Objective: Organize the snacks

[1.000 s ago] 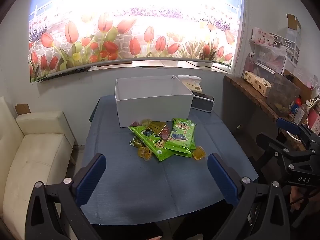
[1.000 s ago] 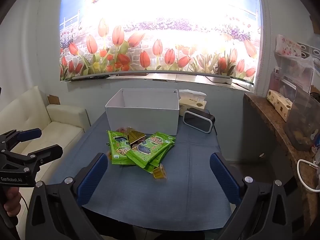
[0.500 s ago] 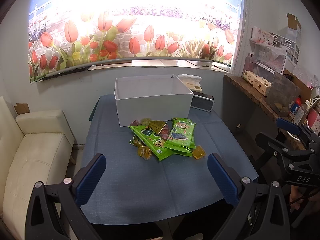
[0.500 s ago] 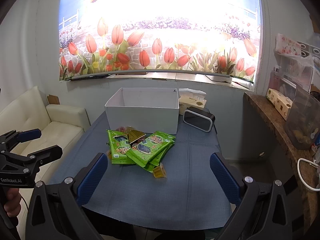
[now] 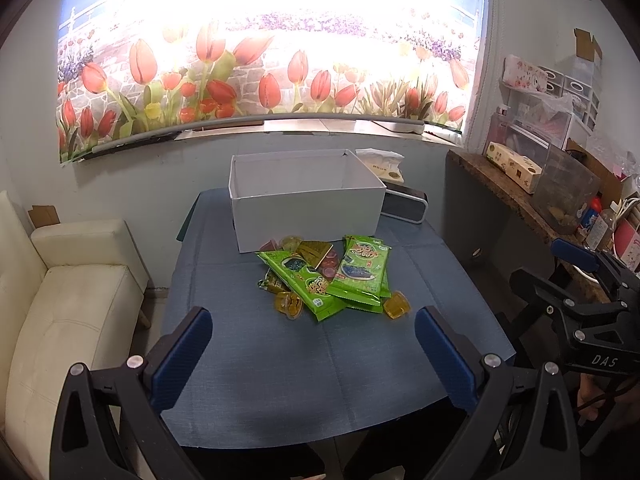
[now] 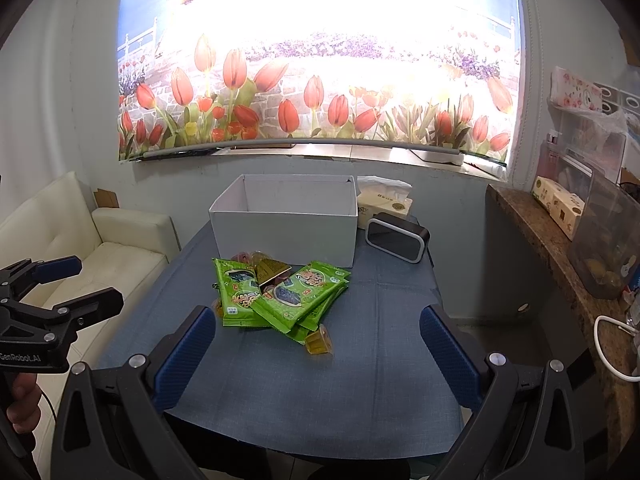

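Observation:
A pile of snacks lies mid-table: several green snack packets, a gold wrapped pack and small jelly cups. Behind the pile stands an open white box. My left gripper is open and empty, held above the table's near edge, short of the pile. My right gripper is open and empty, likewise short of the pile. Each gripper shows at the side of the other's view: the right one, the left one.
The table has a blue cloth. A black clock and a tissue pack stand right of the box. A cream sofa is at the left. A cluttered stone counter is at the right.

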A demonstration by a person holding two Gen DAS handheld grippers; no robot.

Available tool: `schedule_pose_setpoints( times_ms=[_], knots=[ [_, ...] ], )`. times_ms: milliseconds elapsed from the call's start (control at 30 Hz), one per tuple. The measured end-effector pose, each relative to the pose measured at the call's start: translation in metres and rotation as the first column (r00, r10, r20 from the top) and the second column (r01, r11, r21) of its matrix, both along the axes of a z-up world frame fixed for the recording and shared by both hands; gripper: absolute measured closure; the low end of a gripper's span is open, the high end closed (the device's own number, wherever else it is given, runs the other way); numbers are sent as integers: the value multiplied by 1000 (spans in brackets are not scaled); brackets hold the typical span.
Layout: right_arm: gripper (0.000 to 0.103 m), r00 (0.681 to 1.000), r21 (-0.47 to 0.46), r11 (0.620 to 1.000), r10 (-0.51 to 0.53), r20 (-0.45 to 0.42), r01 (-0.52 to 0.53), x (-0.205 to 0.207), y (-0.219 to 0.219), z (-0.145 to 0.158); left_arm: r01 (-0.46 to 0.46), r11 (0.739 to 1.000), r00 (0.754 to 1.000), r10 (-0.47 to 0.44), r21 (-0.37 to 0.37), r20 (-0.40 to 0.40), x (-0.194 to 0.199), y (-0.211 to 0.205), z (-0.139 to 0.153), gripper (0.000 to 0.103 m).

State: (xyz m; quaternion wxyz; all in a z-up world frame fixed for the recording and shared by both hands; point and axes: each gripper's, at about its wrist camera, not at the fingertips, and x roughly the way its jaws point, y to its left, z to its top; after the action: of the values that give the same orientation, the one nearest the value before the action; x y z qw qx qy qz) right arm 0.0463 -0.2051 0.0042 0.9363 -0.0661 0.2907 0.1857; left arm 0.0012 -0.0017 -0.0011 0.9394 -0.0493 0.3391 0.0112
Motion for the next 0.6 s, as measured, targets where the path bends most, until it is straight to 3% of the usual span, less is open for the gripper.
schedule_pose_setpoints(
  times_ms=[600],
  knots=[
    [0,1000,-4,1000,-11,-6,11,-1,-3,-1,5,1000,1000,-5,8,3,1,-2,1,0]
  ],
)
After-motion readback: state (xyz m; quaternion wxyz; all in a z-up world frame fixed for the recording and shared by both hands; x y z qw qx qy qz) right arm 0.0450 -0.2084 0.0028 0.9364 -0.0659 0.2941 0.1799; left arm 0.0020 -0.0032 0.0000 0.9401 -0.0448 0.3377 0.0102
